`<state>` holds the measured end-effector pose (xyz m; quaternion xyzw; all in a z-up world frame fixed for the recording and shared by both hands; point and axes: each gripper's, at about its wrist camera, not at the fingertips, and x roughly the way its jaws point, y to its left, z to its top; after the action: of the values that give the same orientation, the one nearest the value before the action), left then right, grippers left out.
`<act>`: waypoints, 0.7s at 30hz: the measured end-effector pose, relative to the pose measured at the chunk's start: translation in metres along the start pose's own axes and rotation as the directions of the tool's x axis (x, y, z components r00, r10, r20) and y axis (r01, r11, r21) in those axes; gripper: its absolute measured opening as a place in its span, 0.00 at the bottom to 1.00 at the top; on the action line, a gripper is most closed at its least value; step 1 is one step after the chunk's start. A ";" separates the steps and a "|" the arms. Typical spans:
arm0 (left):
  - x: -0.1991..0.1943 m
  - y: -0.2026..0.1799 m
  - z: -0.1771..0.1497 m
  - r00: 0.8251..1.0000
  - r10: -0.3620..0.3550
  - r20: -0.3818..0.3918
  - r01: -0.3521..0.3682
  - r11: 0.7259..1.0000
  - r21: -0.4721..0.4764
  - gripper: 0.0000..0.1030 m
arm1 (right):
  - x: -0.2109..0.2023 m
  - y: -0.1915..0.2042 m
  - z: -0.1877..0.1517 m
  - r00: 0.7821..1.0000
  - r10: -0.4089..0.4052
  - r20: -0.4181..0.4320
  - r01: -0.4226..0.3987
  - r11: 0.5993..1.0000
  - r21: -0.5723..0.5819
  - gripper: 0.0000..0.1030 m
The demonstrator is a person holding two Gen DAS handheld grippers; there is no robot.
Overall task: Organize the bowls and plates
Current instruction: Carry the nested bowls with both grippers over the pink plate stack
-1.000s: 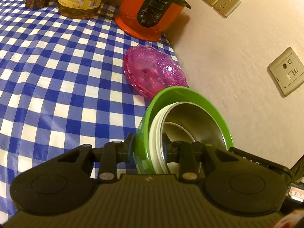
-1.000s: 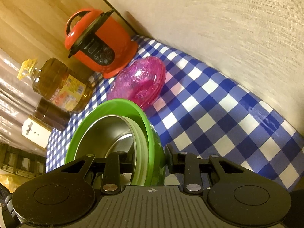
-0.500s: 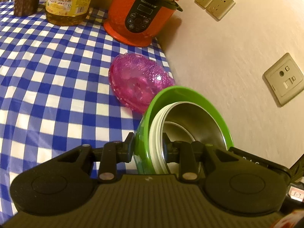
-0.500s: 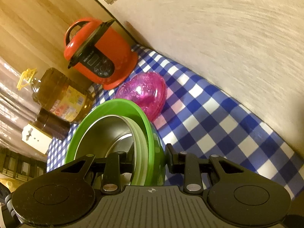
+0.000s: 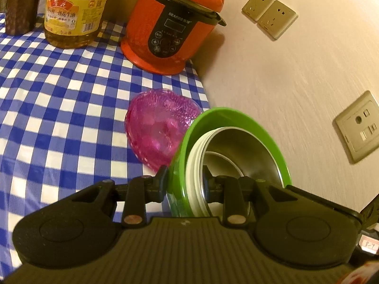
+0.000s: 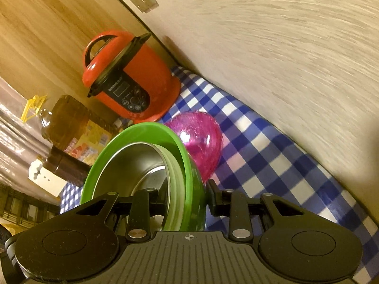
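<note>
A stack of bowls is held between my two grippers: a green bowl [image 5: 236, 113] [image 6: 146, 127] on the outside, pale rims nested in it, and a steel bowl [image 5: 248, 151] [image 6: 132, 165] innermost. My left gripper [image 5: 185, 177] is shut on the stack's left rim. On the opposite rim my right gripper [image 6: 187, 189] is shut as well. Just beyond the green rim a pink glass bowl [image 5: 158, 130] [image 6: 201, 137] rests on the blue checked tablecloth [image 5: 59, 106], partly hidden by the stack.
A red electric cooker [image 5: 173, 23] [image 6: 132, 82] stands behind the pink bowl against the wall. To its left are an oil bottle [image 5: 73, 11] and a dark canister [image 5: 20, 7]. The wall with sockets [image 5: 270, 19] borders the table's right side.
Both grippers have carried the stack forward toward the pink bowl and cooker. The pink bowl now sits lower in both views, partly behind the green rim. Neither grip has changed.
</note>
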<state>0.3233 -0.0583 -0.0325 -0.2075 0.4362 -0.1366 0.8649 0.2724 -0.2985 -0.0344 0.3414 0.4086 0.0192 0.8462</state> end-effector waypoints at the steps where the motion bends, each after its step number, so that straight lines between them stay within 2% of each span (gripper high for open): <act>1: 0.002 0.000 0.003 1.000 0.000 0.000 0.000 1.000 0.001 0.24 | 0.002 0.001 0.002 1.000 0.001 0.000 -0.001 1.000 0.000 0.30; 21: 0.052 0.010 0.063 1.000 -0.001 -0.010 0.001 1.000 0.012 0.24 | 0.065 0.009 0.043 1.000 -0.010 0.008 0.010 1.000 -0.003 0.30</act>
<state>0.4050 -0.0562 -0.0402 -0.2015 0.4397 -0.1407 0.8639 0.3476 -0.2954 -0.0542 0.3384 0.4069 0.0142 0.8484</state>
